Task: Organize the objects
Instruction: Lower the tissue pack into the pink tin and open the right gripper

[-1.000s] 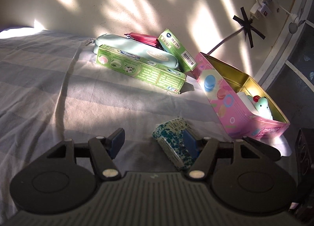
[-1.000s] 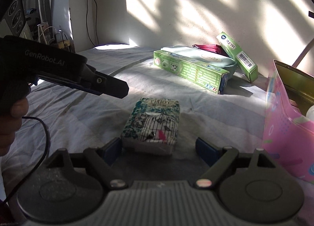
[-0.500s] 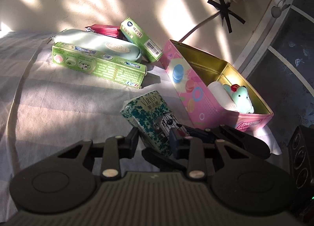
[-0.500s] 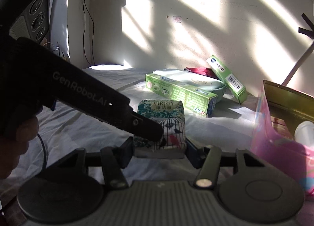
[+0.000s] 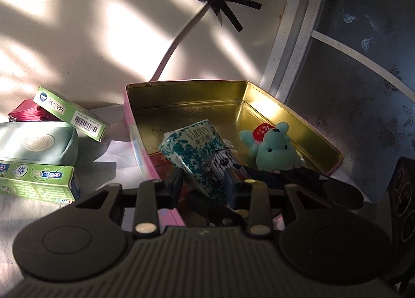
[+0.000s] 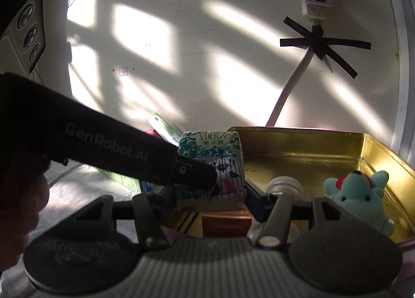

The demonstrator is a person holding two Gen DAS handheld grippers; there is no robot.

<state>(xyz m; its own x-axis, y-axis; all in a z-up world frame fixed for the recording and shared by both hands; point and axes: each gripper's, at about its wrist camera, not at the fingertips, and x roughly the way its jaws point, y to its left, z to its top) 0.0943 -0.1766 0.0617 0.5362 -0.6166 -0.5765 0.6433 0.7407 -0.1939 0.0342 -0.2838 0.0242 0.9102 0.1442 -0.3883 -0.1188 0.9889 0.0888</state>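
Sun and window shadows stripe the cream wall behind a bed spread with pale striped cloth (image 5: 111, 150), and at its far corner sits the open pink tin box with a gold interior (image 5: 259, 106).

A second ago the teal-patterned tissue pack printed with a birdcage (image 5: 199, 153) lay flat on the cloth, with your tongs wide around it. Now both have closed on it: your right gripper (image 6: 211, 198) clamps its two sides, and your left gripper (image 5: 203, 185) pinches it at its narrowest, reaching in from the left of the right view. You have carried it off the cloth, and it now hangs tilted over the near end of the tin, above a red flat box (image 6: 225, 221) lying on the tin's floor. That puts the pack where a release should drop it inside; you likely need to lower it a little and level it first, so it does not catch on the pink wall.

Count what is in the tin: one mint-green plush toy with a red patch (image 5: 272, 150), one white-capped jar (image 6: 284, 185), one red box. Still outside on the cloth: two green cartons, one long (image 5: 39, 181) and one shorter with a barcode (image 5: 70, 112), one pale green zip pouch (image 5: 39, 146), and one crimson packet (image 5: 26, 112).
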